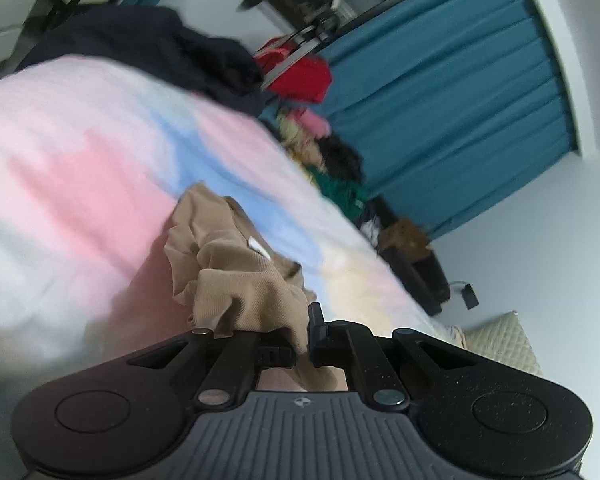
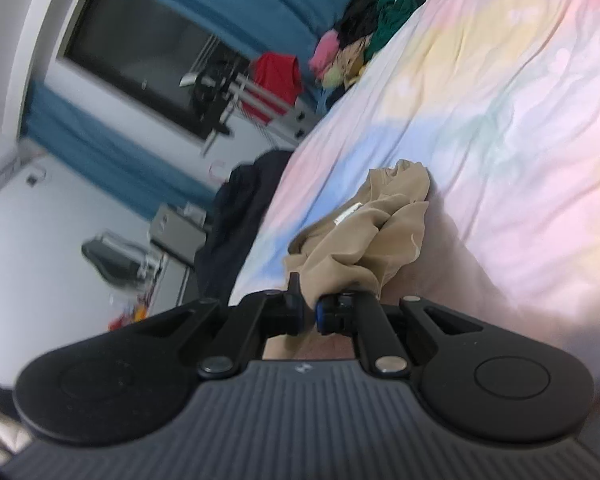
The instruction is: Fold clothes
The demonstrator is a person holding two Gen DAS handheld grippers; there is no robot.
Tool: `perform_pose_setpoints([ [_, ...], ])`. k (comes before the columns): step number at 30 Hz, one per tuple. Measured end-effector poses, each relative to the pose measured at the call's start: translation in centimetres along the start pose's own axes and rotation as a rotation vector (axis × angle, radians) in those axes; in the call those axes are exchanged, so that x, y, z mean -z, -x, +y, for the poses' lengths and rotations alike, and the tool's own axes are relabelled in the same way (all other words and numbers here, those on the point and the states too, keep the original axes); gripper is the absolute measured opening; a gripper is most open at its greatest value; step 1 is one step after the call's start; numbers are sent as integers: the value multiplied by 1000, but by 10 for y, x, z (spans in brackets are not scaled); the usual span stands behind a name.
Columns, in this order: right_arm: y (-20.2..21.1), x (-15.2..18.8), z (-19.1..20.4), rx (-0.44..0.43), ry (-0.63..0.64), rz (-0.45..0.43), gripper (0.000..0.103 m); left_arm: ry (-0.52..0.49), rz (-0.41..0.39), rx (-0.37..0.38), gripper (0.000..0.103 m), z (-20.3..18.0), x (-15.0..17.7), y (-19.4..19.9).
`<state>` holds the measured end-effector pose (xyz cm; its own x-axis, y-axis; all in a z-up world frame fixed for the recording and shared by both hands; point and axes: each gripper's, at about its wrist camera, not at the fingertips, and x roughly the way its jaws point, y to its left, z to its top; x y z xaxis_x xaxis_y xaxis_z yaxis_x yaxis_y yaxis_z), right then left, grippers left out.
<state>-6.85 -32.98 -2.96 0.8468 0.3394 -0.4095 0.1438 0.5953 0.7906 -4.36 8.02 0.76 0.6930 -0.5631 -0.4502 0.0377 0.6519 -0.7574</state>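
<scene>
A tan garment point(image 1: 236, 264) with a small white label hangs bunched above the pastel bedsheet point(image 1: 80, 152). My left gripper point(image 1: 300, 344) is shut on one part of its cloth, which spills out between and over the fingers. In the right wrist view the same tan garment point(image 2: 364, 236) is crumpled in front of my right gripper point(image 2: 308, 312), whose jaws are shut on another part of it. The garment's lower part is hidden behind the grippers. Both views are tilted and blurred.
A dark navy garment point(image 1: 152, 44) lies at the far side of the bed, also seen as a dark heap point(image 2: 240, 208). A pile of mixed clothes point(image 1: 324, 160) point(image 2: 360, 44) sits along the bed edge by blue curtains point(image 1: 460, 100). A red item point(image 2: 278, 76) hangs on a rack.
</scene>
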Motion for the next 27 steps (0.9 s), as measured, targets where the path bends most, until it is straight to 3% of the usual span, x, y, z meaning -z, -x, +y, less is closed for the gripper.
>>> perform_pose_setpoints([
  [5,46,25,-1,-8,6,64,9,107,60,-23,5,6,35,40],
  [9,46,26,-5,-17,-15,71,9,134,31,-45,6,4,34,42],
  [17,-26,-11,-13,26,-94,62,9,158,25,-185,6,-2,-19,-32],
  [27,-137,-49,-43,123,-172,68,9,73,21,-350,6,4,-69,-144],
])
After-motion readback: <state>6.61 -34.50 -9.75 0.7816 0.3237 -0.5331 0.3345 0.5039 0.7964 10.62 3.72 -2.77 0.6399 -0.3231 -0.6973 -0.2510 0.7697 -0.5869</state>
